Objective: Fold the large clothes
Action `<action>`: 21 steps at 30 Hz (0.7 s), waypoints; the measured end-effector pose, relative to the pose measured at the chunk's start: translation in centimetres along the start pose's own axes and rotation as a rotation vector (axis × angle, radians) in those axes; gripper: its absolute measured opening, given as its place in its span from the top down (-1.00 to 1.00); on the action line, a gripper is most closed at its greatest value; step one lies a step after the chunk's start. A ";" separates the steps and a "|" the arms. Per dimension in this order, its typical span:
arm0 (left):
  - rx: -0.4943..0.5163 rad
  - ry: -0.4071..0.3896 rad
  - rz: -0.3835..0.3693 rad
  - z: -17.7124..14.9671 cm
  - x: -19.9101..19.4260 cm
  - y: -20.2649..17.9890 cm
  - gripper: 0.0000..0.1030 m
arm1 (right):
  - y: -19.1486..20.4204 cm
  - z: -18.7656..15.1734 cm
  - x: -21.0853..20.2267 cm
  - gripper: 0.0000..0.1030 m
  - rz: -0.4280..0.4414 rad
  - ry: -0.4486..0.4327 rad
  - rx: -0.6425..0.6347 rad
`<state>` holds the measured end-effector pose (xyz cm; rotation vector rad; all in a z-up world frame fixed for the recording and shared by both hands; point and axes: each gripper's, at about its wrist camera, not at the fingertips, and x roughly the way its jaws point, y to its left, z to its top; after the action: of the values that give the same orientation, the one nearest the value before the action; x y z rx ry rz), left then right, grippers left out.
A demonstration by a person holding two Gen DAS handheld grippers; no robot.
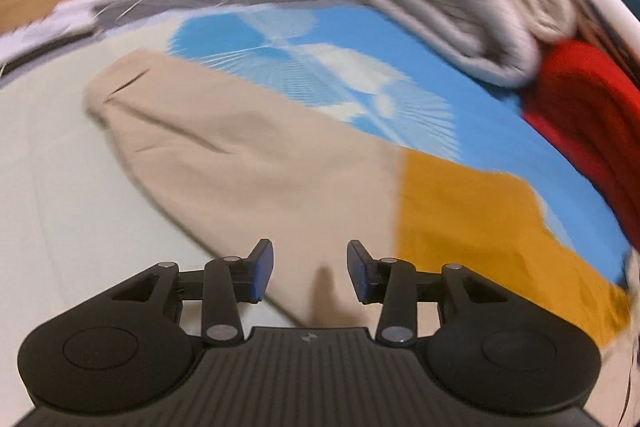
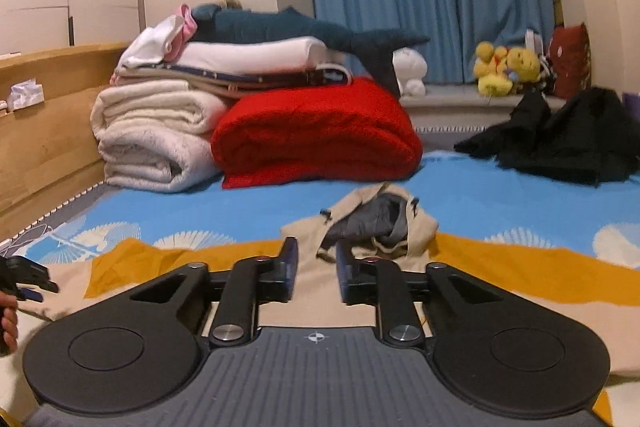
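The bed (image 2: 500,195), under a blue sheet with white fan shapes, carries everything here. At its head, against the wooden headboard (image 2: 44,131), the bedding is stacked out of the way: a rolled cream blanket (image 2: 152,143), a folded red blanket (image 2: 316,135) and a plush shark (image 2: 288,27) on top, so the middle stays free for folding. A heap of black clothes (image 2: 560,143) lies well apart, at the window side.

The task's thing, a large beige hooded garment (image 2: 376,227), lies spread flat in the middle of the bed on a mustard-yellow cloth (image 2: 520,267), hood with grey lining pointing toward the blankets. One beige sleeve (image 1: 224,143) stretches out flat to the side, probably laid so to be folded in next.

The left gripper (image 1: 310,273) hangs tilted down over the base of this sleeve, its jaws spread with only air between; the blurred view suggests quick motion. The right gripper (image 2: 317,269) points almost level toward the hood, low over the body of the garment, its jaws narrowly apart and pinching nothing. A hand (image 2: 8,323) shows at the left edge of the right wrist view, holding the other tool.
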<state>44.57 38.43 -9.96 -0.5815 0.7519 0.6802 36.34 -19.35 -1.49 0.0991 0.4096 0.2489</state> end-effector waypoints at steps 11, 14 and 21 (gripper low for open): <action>-0.343 0.020 -0.028 2.7 2.1 10.6 0.13 | 1.2 -1.2 2.3 0.55 0.030 0.093 0.008; -0.383 -0.011 -0.031 3.1 2.3 11.9 0.14 | 1.8 -1.5 2.5 0.56 0.041 0.108 -0.009; -0.361 -0.074 -0.010 4.0 1.8 11.4 1.00 | 1.6 -1.7 3.0 0.83 -0.004 0.118 0.010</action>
<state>38.83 49.11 -11.60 -0.8835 0.5593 0.8311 37.92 -16.94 -3.90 0.0936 0.5284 0.2493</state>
